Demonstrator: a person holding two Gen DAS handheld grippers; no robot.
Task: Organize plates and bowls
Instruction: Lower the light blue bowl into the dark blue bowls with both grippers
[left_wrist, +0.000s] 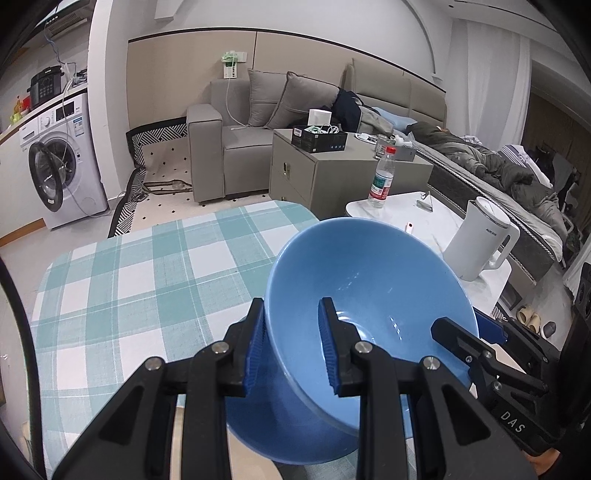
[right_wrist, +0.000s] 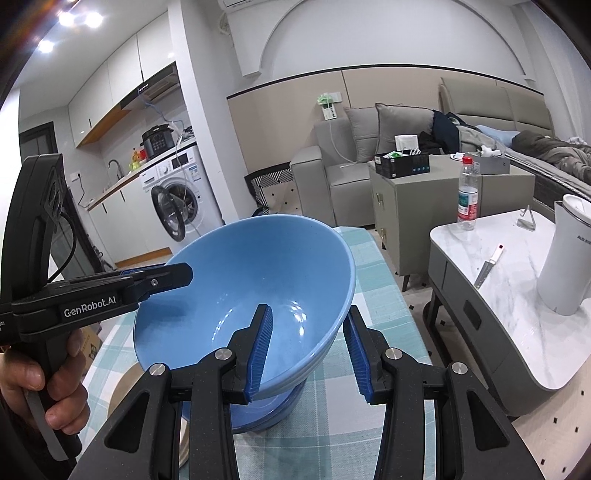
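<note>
A blue bowl (left_wrist: 369, 280) is tilted and sits stacked in other blue bowls (left_wrist: 295, 424) on the checked tablecloth (left_wrist: 140, 280). My left gripper (left_wrist: 291, 350) straddles its left rim, one finger inside and one outside, jaws apart with a gap to the wall. In the right wrist view the same bowl (right_wrist: 258, 273) rests on the stack (right_wrist: 273, 410). My right gripper (right_wrist: 308, 350) straddles its right rim, jaws apart and not pressing it. The left gripper also shows there (right_wrist: 162, 277) at the bowl's left rim.
A marble side table (right_wrist: 509, 295) on the right carries a white kettle (right_wrist: 565, 258), a water bottle (right_wrist: 467, 195) and a knife (right_wrist: 487, 266). A grey cabinet (right_wrist: 424, 206), sofa and washing machine (left_wrist: 59, 162) stand beyond. A tan plate edge (right_wrist: 122, 384) shows under the stack.
</note>
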